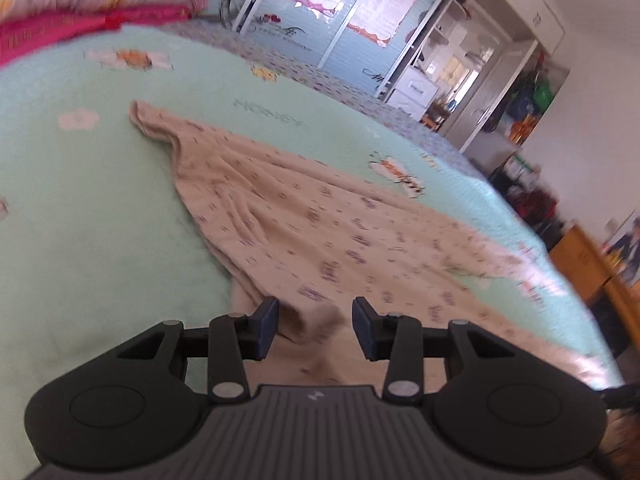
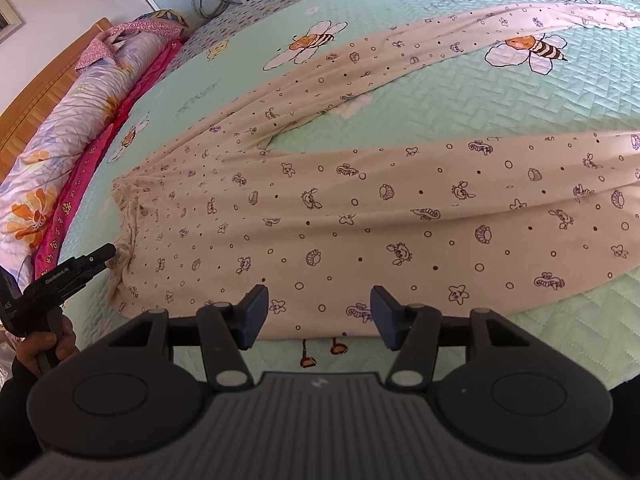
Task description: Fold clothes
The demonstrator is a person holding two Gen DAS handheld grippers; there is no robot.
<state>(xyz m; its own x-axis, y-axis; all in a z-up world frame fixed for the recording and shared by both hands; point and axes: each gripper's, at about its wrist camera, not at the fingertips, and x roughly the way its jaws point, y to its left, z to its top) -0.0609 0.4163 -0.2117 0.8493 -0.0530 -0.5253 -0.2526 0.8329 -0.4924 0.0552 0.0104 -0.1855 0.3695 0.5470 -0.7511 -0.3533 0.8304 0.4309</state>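
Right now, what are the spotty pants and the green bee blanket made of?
The beige pajama pants look like thin, soft cotton jersey: matte, limp, finely wrinkled at the waist, though the fibre can't be confirmed. The mint-green bedspread looks like quilted fabric with a slight sheen: stitched zigzag lines puff its surface.

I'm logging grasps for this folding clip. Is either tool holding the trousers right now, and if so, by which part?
Nothing is held. The left tool is open at the waistband end of the printed trousers; the right tool is open over their near edge.
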